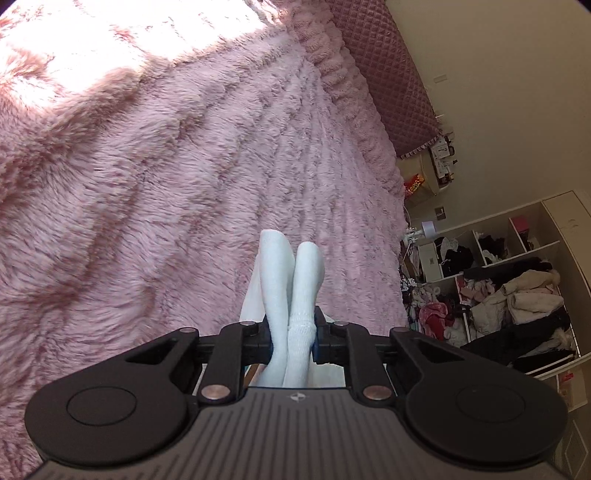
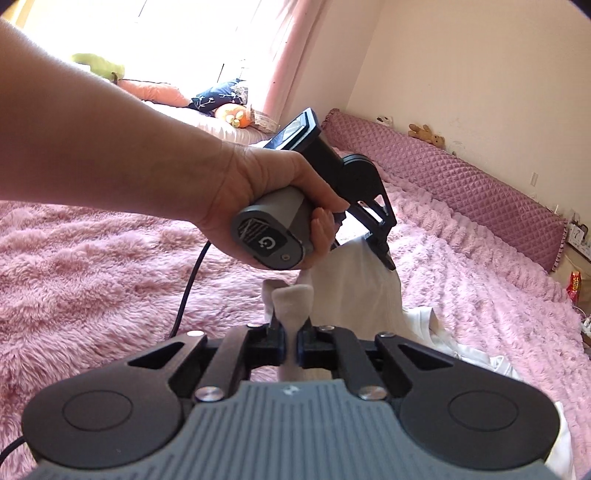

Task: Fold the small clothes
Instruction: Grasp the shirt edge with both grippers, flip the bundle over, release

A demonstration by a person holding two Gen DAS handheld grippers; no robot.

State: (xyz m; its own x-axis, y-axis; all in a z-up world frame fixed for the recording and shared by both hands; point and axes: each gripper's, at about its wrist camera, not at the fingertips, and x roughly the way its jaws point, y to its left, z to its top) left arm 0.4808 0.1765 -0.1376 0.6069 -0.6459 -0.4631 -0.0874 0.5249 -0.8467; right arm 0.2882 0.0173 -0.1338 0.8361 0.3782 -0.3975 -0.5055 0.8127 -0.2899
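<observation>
Pinching the white ribbed cotton socks [image 1: 291,295], the left gripper [image 1: 291,341] fingers clamp mid-length, long axis running straight ahead; the right gripper [image 2: 291,345] fingers clamp another end.

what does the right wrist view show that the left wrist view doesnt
Only the right wrist view shows the person's hand holding the left gripper, a white garment lying on the bed, the bright window and a teddy bear.

Only the left wrist view shows the cluttered open shelves.

Both show the pink fuzzy blanket, the quilted headboard and white socks pinched in a gripper.
</observation>
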